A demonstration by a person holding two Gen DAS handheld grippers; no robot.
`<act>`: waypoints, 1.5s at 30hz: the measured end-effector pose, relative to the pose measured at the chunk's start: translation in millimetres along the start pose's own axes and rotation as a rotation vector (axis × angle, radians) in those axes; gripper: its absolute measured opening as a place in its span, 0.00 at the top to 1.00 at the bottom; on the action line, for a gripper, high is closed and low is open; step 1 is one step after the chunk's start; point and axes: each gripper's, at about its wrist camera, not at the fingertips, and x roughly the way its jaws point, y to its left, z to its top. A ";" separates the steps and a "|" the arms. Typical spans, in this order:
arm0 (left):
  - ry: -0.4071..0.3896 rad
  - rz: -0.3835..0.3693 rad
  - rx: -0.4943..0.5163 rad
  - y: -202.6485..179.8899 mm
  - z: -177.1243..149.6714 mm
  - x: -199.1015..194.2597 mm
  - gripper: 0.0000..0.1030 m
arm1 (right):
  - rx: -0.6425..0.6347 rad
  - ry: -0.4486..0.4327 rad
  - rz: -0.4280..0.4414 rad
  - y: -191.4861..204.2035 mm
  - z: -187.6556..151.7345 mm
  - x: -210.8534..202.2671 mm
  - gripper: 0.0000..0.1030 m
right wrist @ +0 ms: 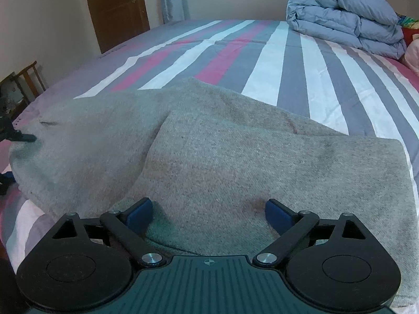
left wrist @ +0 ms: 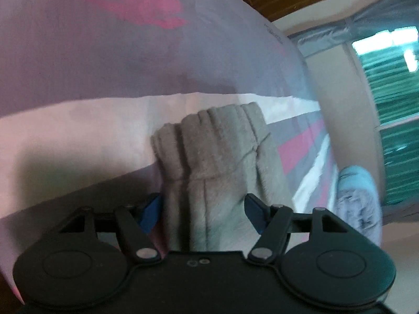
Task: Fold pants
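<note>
Left wrist view
Left gripper (left wrist: 203, 210): its blue-padded fingers (left wrist: 150, 213) are pinching a bunched end of the grey pants (left wrist: 214, 157) from both sides, so the jaws are clamping the cloth between them.
Pants end: the ribbed cuff is sticking out forward past the fingertips, gathered into upright folds, with a seam running down toward the gripper body.
Bedsheet (left wrist: 91, 60): striped cloth in pale lilac, pink and white is filling most of the frame behind the cuff; the view is tilting and blurring.
Duvet (left wrist: 358, 201): a pale blue bundle is showing at the right edge, too smeared to read further.
Window (left wrist: 392, 120): green slats are showing at the far right.

Right wrist view
Right gripper (right wrist: 209, 212): the jaws are standing wide apart, holding nothing, with both blue pads pressing down onto the grey fabric.
Pants (right wrist: 222, 157): the garment is lying across the near part of the striped bed (right wrist: 269, 60), one layer folded over another, with a diagonal fold edge running up from the left pad.
Left gripper (right wrist: 19, 137): a dark tip is touching the pants' far left edge.
Duvet (right wrist: 345, 23): lying folded at the far right corner of the bed, well apart from the pants.
Door (right wrist: 115, 7): brown wood, standing behind the bed on the left.
Chair (right wrist: 28, 81): wooden, standing beside the bed's left edge.
</note>
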 end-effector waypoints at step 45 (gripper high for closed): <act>0.373 -0.148 1.173 -232.6 -343.3 -3.8 0.55 | 0.323 -0.080 -0.165 -190.6 -29.8 -140.8 0.08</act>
